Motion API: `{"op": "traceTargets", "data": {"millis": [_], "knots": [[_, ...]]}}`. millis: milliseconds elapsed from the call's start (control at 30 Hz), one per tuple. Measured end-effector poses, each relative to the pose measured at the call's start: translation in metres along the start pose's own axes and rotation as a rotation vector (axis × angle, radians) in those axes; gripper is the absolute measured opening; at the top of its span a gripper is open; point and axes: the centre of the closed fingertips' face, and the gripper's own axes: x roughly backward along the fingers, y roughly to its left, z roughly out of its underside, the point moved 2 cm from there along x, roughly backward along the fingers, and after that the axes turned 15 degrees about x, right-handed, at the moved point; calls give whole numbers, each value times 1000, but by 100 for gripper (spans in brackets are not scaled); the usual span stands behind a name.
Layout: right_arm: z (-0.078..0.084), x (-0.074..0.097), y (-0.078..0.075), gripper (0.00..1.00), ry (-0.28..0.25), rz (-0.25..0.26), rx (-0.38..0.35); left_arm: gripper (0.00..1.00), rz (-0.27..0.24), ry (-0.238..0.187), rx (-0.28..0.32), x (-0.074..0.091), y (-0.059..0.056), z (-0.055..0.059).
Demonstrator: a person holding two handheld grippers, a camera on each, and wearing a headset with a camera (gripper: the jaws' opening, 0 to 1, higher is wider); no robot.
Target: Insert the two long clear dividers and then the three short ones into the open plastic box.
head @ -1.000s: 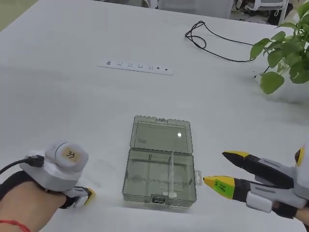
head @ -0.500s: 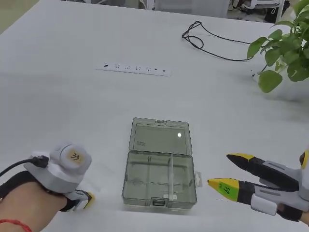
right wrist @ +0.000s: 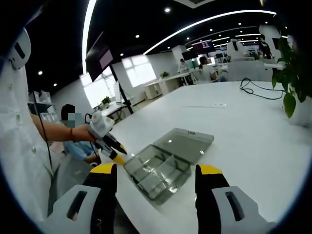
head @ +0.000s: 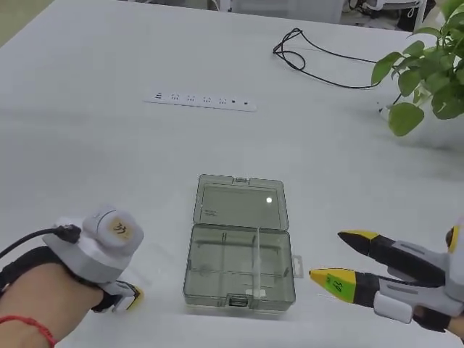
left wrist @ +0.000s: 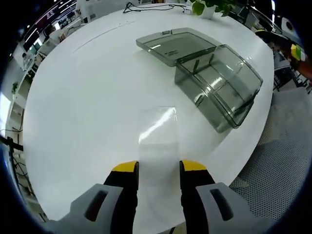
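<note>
Left gripper (left wrist: 159, 165) sets its jaws narrowly apart along both edges of a clear divider (left wrist: 158, 131) flat on the table (left wrist: 83, 112), and we cannot tell whether they pinch it, while our right gripper (right wrist: 157, 168) gapes wide, the open plastic box (right wrist: 165, 158) just ahead of it.

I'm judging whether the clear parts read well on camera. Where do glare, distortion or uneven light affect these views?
Head view: even soft light, sharp, one small glint on the box lid. Left gripper view: fisheye bends the table edge; a white reflection streaks the clear divider, otherwise faint on white. Right gripper view: bright light strips against a dark ceiling.
</note>
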Motion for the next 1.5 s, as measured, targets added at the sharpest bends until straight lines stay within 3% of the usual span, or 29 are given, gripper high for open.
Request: {"op": "traceTargets", "data": {"millis": [400,767,900,933,1133,1267,1500], "knots": [[-3,-3,5,66,20,-16,5,31,40,-47,57,1,-6,-2],[-8,-13,19,64,33,-52,17,31,110,-113,182,6,-10,3],[-12,-18,24,63,32,-62,19,31,136,-142,239,9,-11,5],[-12,-19,25,63,33,-64,18,31,154,-159,277,10,-12,4],[-20,-27,33,61,26,-81,19,31,176,-195,311,17,-14,5],[-23,-34,38,60,37,-92,25,31,203,-234,340,24,-19,0],[-31,-43,41,54,41,-84,4,31,278,-350,367,47,-34,-27]]}}
